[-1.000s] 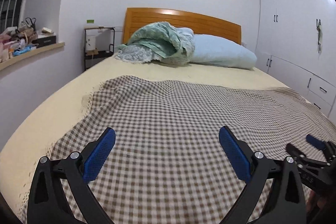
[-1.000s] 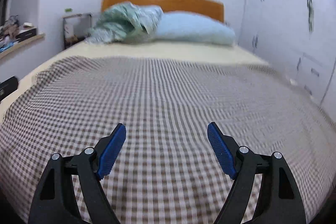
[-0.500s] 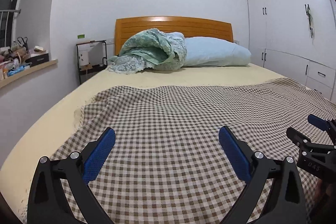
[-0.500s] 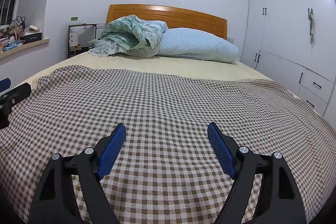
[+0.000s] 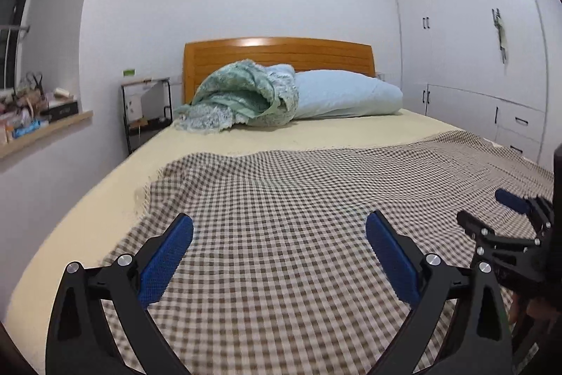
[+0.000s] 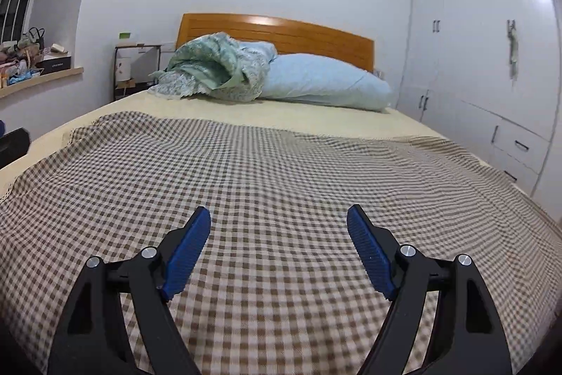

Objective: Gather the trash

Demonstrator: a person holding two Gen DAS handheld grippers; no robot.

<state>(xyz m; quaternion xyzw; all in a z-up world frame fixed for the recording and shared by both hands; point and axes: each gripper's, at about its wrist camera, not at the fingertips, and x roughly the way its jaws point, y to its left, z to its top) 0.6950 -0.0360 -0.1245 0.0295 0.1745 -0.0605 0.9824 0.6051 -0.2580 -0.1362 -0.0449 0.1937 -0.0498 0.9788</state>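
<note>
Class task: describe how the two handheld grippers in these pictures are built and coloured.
Both the left gripper and the right gripper have black, angular plastic arms with triangular cut-outs, silver round pivot bolts, and two fingers faced with blue, finely ribbed pads. No cables or sleeves show.

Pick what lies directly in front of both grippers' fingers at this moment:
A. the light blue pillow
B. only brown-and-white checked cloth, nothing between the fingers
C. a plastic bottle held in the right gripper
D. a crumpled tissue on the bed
B: in both wrist views the checked cloth fills the space ahead, and the left gripper and right gripper stand open and hold nothing; the light blue pillow lies far off by the headboard.
</note>
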